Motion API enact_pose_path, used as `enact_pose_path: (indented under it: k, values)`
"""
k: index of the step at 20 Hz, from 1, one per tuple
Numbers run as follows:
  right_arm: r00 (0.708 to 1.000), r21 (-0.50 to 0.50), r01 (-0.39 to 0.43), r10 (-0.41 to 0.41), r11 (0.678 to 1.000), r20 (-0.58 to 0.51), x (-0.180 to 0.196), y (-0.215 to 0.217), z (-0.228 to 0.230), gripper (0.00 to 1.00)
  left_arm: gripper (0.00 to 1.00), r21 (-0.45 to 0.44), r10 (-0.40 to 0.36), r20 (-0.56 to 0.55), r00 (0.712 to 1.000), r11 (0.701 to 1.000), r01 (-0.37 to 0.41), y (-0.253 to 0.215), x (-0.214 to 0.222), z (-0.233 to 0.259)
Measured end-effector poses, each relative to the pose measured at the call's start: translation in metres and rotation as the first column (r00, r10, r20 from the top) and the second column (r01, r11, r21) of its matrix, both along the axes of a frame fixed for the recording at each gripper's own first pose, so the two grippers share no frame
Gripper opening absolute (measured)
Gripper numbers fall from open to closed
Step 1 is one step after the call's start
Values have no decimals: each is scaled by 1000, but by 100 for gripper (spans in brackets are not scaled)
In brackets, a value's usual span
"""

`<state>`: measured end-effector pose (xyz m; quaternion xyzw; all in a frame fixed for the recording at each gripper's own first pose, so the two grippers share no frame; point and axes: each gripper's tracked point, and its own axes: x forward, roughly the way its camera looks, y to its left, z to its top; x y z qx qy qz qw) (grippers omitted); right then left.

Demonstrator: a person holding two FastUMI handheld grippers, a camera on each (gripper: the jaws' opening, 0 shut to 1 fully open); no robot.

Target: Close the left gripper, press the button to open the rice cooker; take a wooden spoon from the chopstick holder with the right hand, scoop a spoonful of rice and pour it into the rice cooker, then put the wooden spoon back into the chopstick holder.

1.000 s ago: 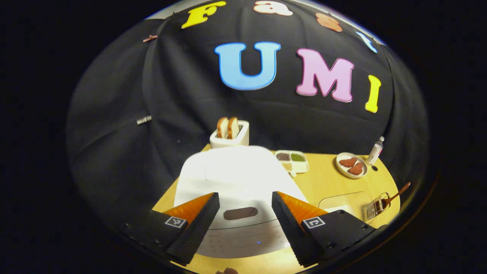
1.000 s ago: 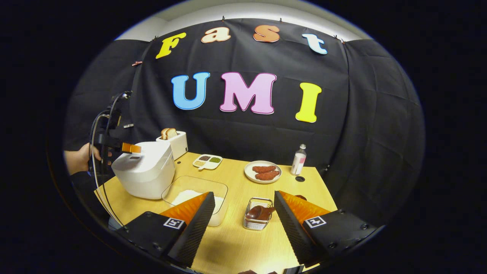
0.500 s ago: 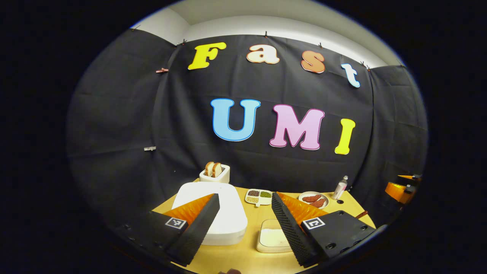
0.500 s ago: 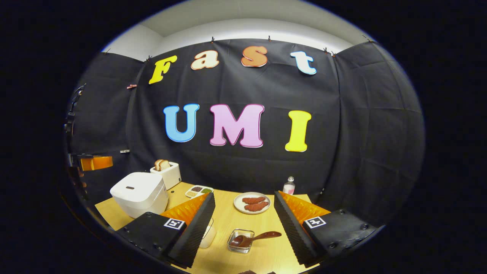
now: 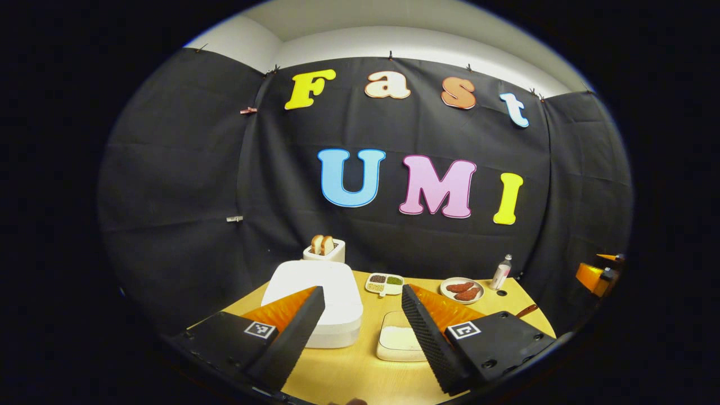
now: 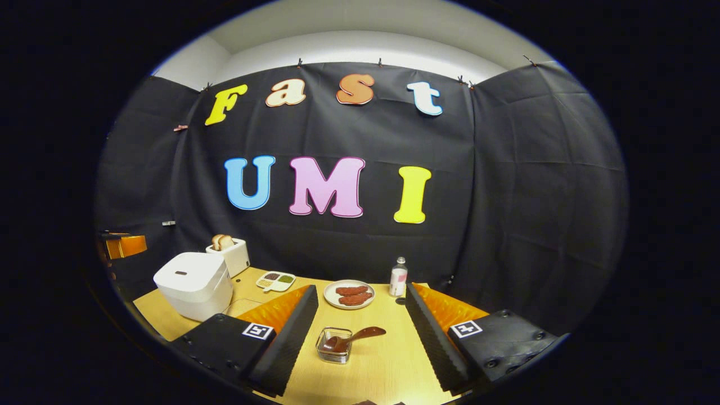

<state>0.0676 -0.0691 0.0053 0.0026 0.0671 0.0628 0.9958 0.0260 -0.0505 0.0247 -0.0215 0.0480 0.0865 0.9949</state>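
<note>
The white rice cooker (image 5: pixel 315 298) stands on the wooden table (image 5: pixel 360 377) with its lid down, ahead of my left gripper (image 5: pixel 363 292), which is open, empty and well back from it. A clear box of white rice (image 5: pixel 400 340) lies to the cooker's right. In the right gripper view the cooker (image 6: pixel 194 284) is at the left, and the wire chopstick holder (image 6: pixel 334 344) holds the wooden spoon (image 6: pixel 360 334), whose handle leans to the right. My right gripper (image 6: pixel 361 298) hangs open above and behind the holder, touching nothing. The other gripper (image 6: pixel 124 246) shows at the far left.
A toaster (image 5: pixel 324 249) with bread stands behind the cooker. A divided dish of grains (image 5: pixel 384 283), a plate with meat pieces (image 5: pixel 462 289) and a small bottle (image 5: pixel 502 271) sit along the back. The black cloth wall closes the table's far side.
Both grippers have drawn back and risen from the table. The left one has left the cooker's top; the right one is farther from the holder. The cooker's lid stays down.
</note>
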Motion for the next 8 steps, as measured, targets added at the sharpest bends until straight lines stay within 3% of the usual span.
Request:
enact_pose_path:
  k: [2,8]
  values:
    - [999,6,44,-44,999,-5,-12,8,3,98,96,-36,-32,-21,999,999,31,0,0,-12]
    - [994,9,106,-107,994,2,-53,46,3,98,96,118,-96,21,995,989,93,23,-14,-10]
